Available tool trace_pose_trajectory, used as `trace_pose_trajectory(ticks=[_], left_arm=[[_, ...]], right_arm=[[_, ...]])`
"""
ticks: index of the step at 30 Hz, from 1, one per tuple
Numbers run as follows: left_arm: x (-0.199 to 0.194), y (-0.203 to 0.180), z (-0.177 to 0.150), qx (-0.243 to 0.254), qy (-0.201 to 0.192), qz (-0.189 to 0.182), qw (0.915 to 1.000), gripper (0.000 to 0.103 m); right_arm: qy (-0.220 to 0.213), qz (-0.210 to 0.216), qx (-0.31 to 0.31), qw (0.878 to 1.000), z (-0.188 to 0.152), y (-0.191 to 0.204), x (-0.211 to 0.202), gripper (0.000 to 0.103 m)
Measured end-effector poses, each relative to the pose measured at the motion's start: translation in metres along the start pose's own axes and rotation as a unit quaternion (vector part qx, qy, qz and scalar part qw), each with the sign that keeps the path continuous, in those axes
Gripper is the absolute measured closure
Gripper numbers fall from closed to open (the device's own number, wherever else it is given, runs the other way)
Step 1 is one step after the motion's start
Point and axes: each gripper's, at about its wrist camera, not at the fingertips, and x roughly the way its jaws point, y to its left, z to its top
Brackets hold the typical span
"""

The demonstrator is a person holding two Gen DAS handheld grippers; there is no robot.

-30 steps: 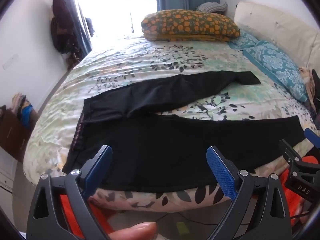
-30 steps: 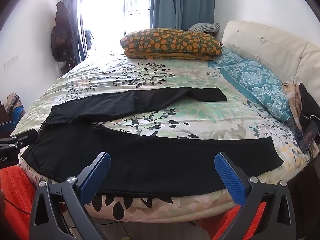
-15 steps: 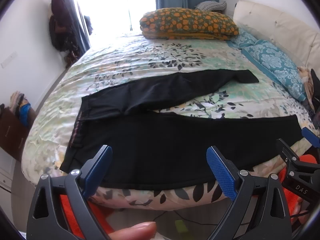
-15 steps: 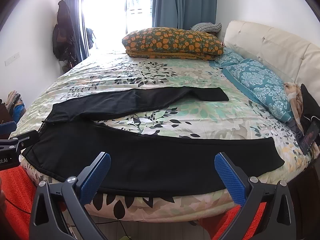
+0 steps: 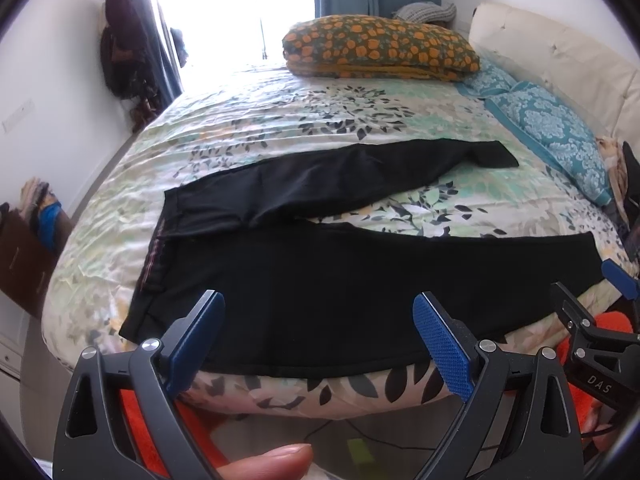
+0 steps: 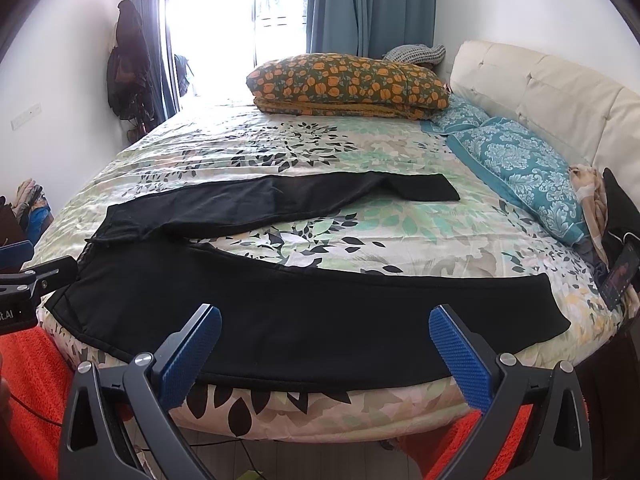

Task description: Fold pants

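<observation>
Left wrist view: the left hand-held gripper [image 5: 316, 342] hangs before the near edge of the bed with the floral green and white cover [image 5: 280, 128], its blue pads wide apart and holding nothing. The black long pants [image 5: 320, 280] lie flat on the cover, waistband at left, one leg along the near edge, the other leg spread away toward the far side.

Right wrist view: the right hand-held gripper [image 6: 326, 354] is also wide and empty, just before the near leg of the pants [image 6: 300, 320]. An orange-patterned folded quilt [image 6: 348, 84] lies at the far side of the bed.
</observation>
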Motion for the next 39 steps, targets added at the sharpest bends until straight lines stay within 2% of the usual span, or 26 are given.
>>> trace_pose_trajectory(ticks=[39], left_arm=[[0.0026, 0.0068, 0.0006, -0.012, 0.008, -0.003, 0.9999, 0.007]], right_arm=[[0.008, 0.007, -0.003, 1.000, -0.0023, 0.0053, 0.0019, 0.000]])
